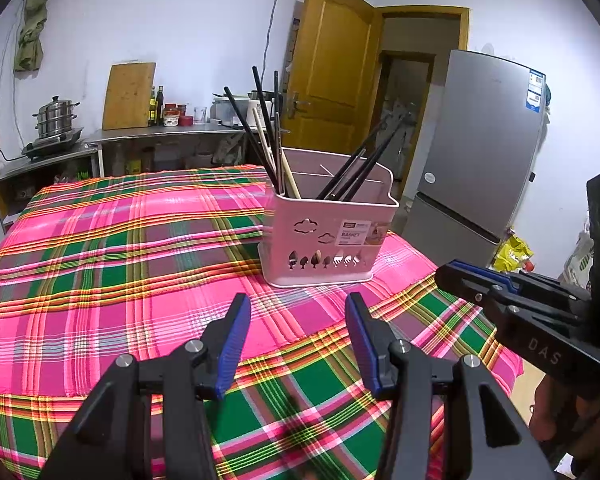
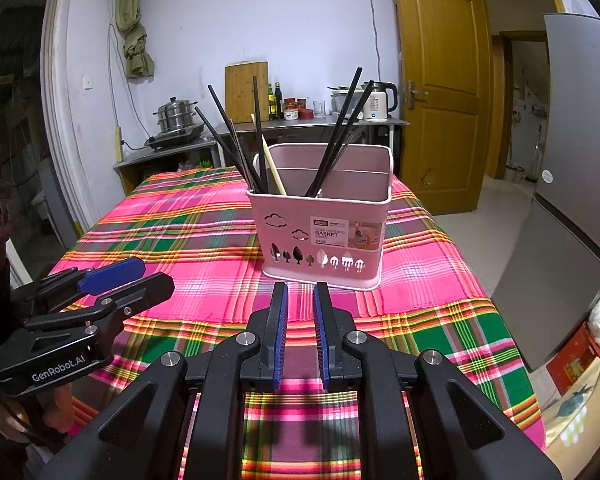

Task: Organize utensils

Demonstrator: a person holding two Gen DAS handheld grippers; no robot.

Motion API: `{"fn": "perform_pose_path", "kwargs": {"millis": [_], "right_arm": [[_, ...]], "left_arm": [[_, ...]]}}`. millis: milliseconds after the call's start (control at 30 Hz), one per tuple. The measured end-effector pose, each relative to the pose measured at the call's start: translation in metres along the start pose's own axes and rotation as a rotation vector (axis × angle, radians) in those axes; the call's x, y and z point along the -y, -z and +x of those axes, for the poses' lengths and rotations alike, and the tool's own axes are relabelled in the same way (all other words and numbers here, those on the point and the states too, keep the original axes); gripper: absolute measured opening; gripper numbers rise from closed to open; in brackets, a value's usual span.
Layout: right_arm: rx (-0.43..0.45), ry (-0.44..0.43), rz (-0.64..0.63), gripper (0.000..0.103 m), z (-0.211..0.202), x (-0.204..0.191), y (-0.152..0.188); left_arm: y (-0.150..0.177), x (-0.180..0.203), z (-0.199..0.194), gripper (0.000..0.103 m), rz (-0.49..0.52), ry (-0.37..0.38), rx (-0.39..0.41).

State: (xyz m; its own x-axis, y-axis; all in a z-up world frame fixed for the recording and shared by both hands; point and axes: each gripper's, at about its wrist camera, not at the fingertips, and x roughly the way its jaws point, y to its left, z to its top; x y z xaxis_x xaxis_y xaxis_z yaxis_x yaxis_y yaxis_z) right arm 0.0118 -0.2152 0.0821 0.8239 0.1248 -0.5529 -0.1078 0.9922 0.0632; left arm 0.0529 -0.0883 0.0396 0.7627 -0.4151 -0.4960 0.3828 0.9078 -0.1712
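A pink utensil basket (image 1: 324, 240) (image 2: 320, 236) stands on the plaid tablecloth. It holds several black chopsticks (image 1: 256, 132) (image 2: 236, 144) and a pale wooden one (image 1: 290, 178) (image 2: 274, 170), split between a left and a right compartment. My left gripper (image 1: 298, 308) is open and empty, a short way in front of the basket. It also shows in the right wrist view (image 2: 136, 278) at the left. My right gripper (image 2: 301, 292) is slightly open and empty, just in front of the basket. It shows in the left wrist view (image 1: 456, 272) at the right.
The plaid-covered table (image 1: 100, 264) (image 2: 172, 232) fills the foreground. A steel counter (image 1: 160, 132) with a steamer pot, bottles and a cutting board stands behind. A grey fridge (image 1: 484, 152) and a wooden door (image 1: 332, 64) are at the right.
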Motion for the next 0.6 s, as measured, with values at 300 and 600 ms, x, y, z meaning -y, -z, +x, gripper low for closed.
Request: {"fn": "perform_pose_path", "kwargs": {"millis": [300, 600], "right_arm": [[-0.006, 0.004, 0.001, 0.013, 0.0024, 0.0015, 0.0034], [-0.011, 0.007, 0.0, 0.013, 0.003, 0.0028, 0.0039]], "left_arm": [[0.0024, 0.0012, 0.002, 0.051, 0.008, -0.005, -0.01], [0.0042, 0.0012, 0.002, 0.051, 0.01, -0.011, -0.014]]}}
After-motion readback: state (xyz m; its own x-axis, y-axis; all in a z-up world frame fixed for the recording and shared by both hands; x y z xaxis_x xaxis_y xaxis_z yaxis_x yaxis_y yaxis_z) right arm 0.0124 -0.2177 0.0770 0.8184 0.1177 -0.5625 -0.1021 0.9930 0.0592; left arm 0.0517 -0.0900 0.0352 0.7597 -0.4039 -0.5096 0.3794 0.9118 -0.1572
